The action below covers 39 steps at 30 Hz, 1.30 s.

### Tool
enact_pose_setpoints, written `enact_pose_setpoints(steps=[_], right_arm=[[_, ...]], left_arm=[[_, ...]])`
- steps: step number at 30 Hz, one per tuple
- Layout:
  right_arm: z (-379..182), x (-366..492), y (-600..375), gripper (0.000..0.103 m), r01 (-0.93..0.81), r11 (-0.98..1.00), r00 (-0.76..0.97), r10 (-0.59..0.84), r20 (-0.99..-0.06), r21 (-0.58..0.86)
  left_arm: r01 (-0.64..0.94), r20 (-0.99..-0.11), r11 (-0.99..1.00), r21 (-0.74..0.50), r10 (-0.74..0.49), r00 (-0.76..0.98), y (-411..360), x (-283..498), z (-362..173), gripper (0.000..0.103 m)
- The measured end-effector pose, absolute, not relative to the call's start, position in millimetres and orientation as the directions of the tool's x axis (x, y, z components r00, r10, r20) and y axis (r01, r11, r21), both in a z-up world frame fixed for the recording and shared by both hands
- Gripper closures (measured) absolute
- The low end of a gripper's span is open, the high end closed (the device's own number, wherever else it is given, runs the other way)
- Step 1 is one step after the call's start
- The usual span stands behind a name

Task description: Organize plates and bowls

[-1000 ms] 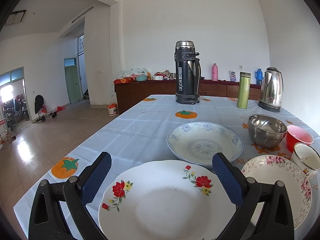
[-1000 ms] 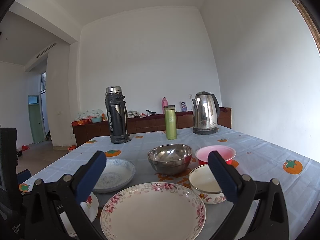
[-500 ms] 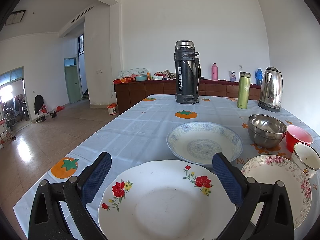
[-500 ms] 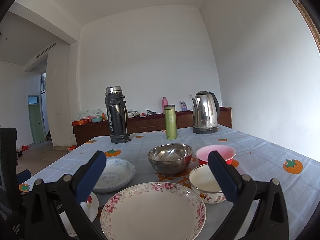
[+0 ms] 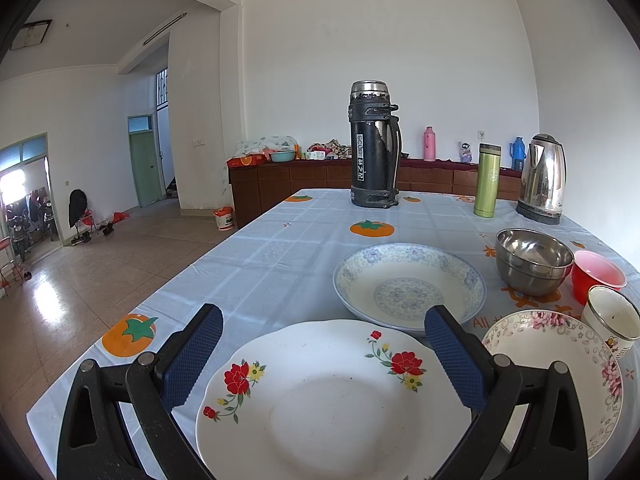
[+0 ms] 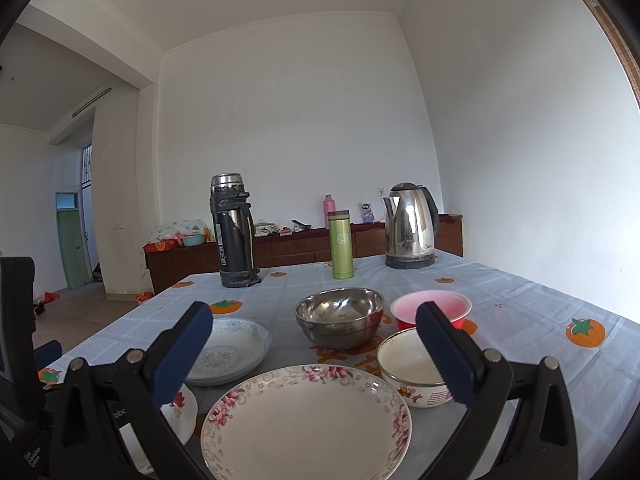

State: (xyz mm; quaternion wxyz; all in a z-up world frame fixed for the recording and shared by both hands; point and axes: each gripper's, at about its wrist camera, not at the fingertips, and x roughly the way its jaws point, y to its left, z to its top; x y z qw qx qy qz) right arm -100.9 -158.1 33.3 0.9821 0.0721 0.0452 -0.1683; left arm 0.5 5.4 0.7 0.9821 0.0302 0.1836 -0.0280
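Note:
A white plate with red flowers (image 5: 332, 400) lies at the table's near edge, and my left gripper (image 5: 324, 324) hangs open above it, holding nothing. Behind it sits a blue-patterned plate (image 5: 408, 284) (image 6: 228, 348). A pink-flowered plate (image 6: 306, 420) (image 5: 560, 368) lies under my open right gripper (image 6: 312, 320). Further back stand a steel bowl (image 6: 340, 320) (image 5: 532, 260), a red bowl (image 6: 432, 308) (image 5: 596, 280) and a white enamel bowl (image 6: 412, 364) (image 5: 612, 320).
A black thermos (image 5: 374, 144), a green flask (image 5: 488, 180) and a steel kettle (image 5: 542, 178) stand at the far end of the table with the light blue cloth (image 5: 280, 248). A wooden sideboard lines the back wall. The left gripper's body (image 6: 16, 340) shows at the right wrist view's left edge.

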Motion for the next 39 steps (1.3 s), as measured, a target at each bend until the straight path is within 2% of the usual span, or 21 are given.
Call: enact_pose_setpoints(steps=[36,39], right_arm=[[29.0,-98.9,-159.6,0.000,0.339,0.932,0.938,-0.324,-0.128,0.128],[27.5,-96.7,-157.8,0.000,0.325,0.937,0.941,-0.308,-0.141,0.125]], left_arm=[[0.066,-0.364,0.997,0.040,-0.047,0.930,6.0,0.7,0.0,0.001],[0.094,-0.389,0.995,0.043,-0.070,0.919,7.0,1.0,-1.4,0.001]])
